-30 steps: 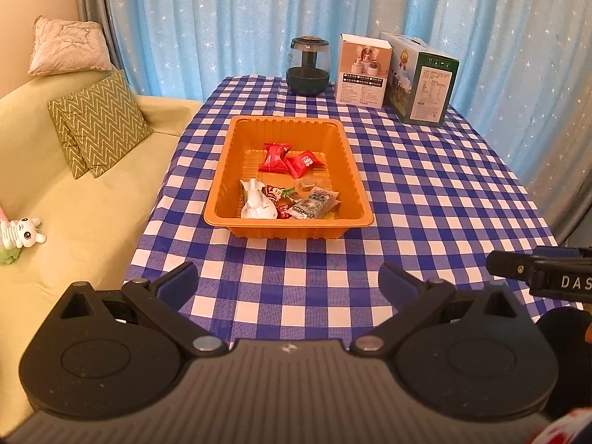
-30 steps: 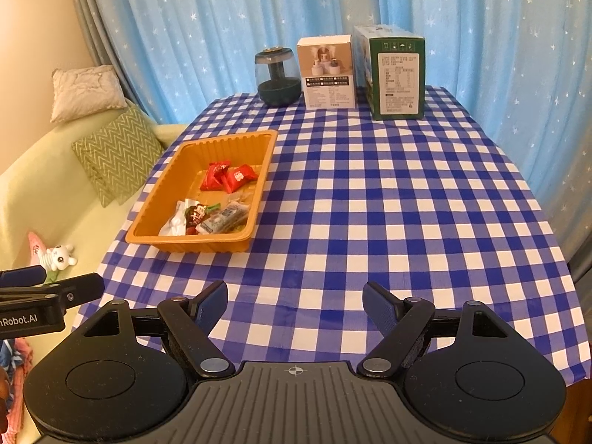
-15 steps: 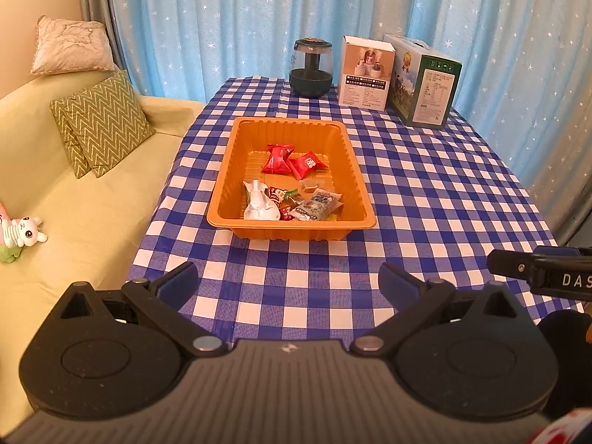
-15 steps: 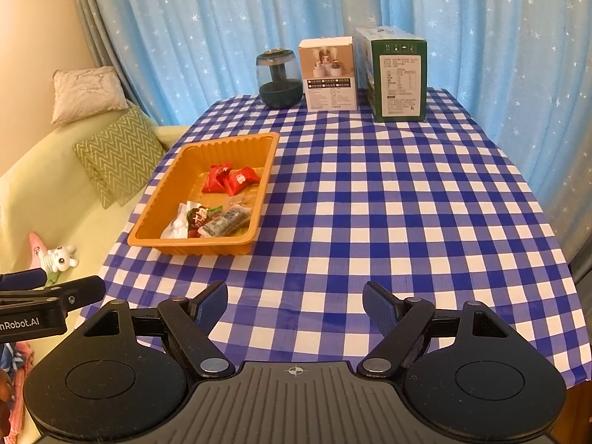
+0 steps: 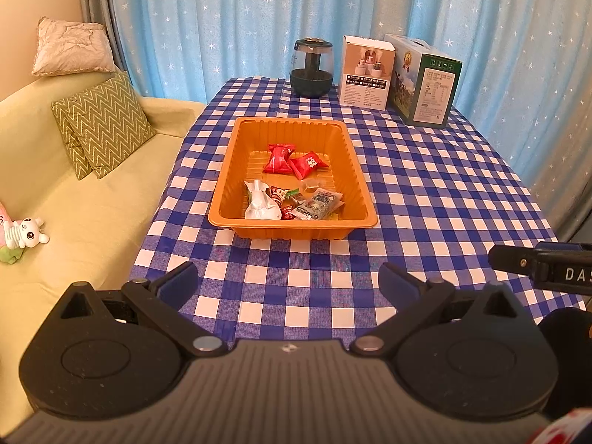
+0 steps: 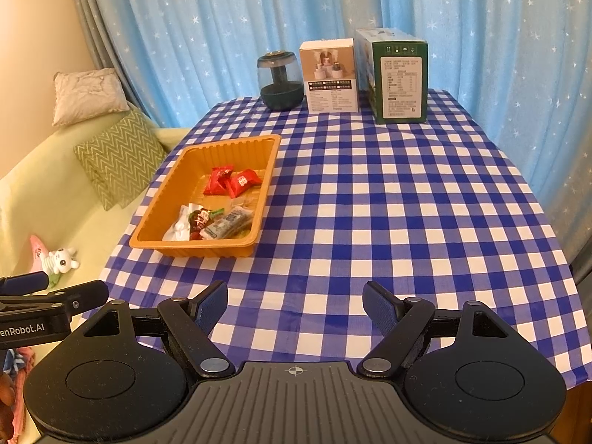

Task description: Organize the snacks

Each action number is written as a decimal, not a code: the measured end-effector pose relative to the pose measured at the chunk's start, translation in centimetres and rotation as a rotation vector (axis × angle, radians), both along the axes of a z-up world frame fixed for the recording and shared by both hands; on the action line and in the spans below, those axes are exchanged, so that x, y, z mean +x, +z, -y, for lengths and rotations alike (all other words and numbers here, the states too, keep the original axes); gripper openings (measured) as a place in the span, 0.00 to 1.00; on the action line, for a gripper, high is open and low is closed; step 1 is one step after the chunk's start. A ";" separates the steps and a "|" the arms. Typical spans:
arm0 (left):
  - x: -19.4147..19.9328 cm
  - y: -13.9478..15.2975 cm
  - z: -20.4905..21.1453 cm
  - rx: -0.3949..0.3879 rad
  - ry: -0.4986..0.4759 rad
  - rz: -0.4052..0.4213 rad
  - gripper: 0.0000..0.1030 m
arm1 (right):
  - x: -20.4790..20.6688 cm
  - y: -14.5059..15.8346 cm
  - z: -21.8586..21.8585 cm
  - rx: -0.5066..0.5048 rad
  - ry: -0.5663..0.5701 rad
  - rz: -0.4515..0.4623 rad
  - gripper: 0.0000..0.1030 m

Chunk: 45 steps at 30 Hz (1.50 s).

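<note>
The snacks are all gathered in the orange tray: two red packets lie touching near its middle, and a white wrapper, a small red-and-green sweet and a dark printed packet crowd against its near wall. None of the snacks shows on the checked cloth outside the tray, so the sorting looks finished or nearly so. The tray sits on the left half of the tabletop, toward the sofa side, which puts it straight ahead of the left claw and off to the left of the right claw.

Both claws hang above the near edge of the tabletop, well short of the tray, each with its blue-padded fingers spread wide and nothing between them. That reads as a resting or ready pose rather than a reach.

At the far edge stand a dark round jar, a white box and a green box in a row, well apart from the tray, probably kept out of the working area. A sofa with cushions and a small plush toy lies to the left.
</note>
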State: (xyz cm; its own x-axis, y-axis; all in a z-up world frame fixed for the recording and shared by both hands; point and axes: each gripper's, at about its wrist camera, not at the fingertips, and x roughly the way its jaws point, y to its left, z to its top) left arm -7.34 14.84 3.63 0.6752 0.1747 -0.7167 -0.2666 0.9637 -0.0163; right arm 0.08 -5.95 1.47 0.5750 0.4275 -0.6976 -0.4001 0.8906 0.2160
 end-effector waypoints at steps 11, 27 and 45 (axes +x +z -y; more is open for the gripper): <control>0.0 -0.1 0.1 0.000 0.000 0.001 1.00 | -0.1 0.0 -0.1 0.002 -0.001 -0.002 0.77; 0.0 -0.1 0.2 0.002 0.002 0.000 1.00 | 0.0 -0.1 0.0 0.003 -0.001 -0.003 0.77; 0.0 -0.2 0.3 0.001 0.001 0.001 1.00 | 0.0 -0.2 0.1 0.004 0.000 -0.003 0.77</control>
